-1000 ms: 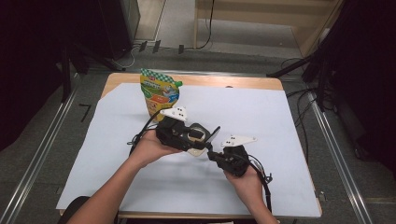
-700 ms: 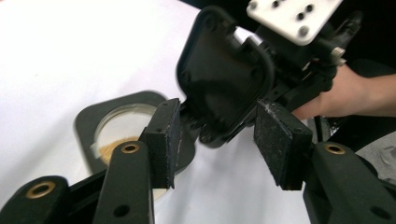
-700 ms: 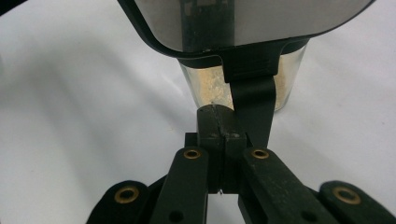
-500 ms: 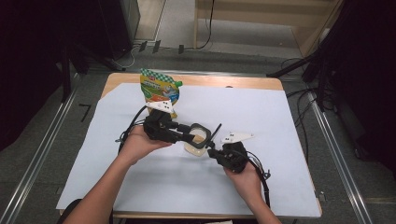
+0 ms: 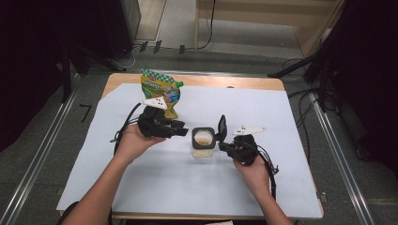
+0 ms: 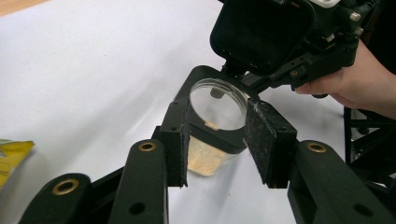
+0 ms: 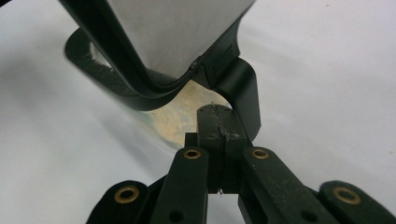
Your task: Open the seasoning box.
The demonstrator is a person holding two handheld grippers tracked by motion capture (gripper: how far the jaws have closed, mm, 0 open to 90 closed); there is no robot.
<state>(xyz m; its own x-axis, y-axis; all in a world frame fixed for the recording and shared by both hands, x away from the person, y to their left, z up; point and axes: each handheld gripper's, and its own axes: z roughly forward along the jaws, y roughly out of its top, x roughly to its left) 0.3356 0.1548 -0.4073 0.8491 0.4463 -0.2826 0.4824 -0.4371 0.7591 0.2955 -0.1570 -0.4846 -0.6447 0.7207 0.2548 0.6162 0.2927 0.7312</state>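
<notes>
- The left tongs (image 6: 217,154) stand partly apart on either side of the clear jar (image 6: 215,135). They have just been closing, with the jar between them, and the pads (image 6: 262,140) lie just beside its wall; whether they press on it yet I cannot tell.
- The right tongs (image 7: 219,122) are pressed together at the black hinged lid (image 7: 159,51), which stands swung up from the jar's black rim. From the high view these tongs (image 5: 223,142) sit at the jar's right edge, next to that raised lid (image 5: 221,127).
- The jar (image 5: 203,143) stands upright in the middle of the desk (image 5: 291,117), on the pale blue cover, between the two hands. A low layer of pale, sandy powder lies in its bottom.
- A bright printed pouch (image 5: 162,89) stands at the far left of the desk, just behind the left hand (image 5: 133,143).
- Judging by this, the jar is open and being steadied; what looks left is securing the left grip, then filling or closing it.
</notes>
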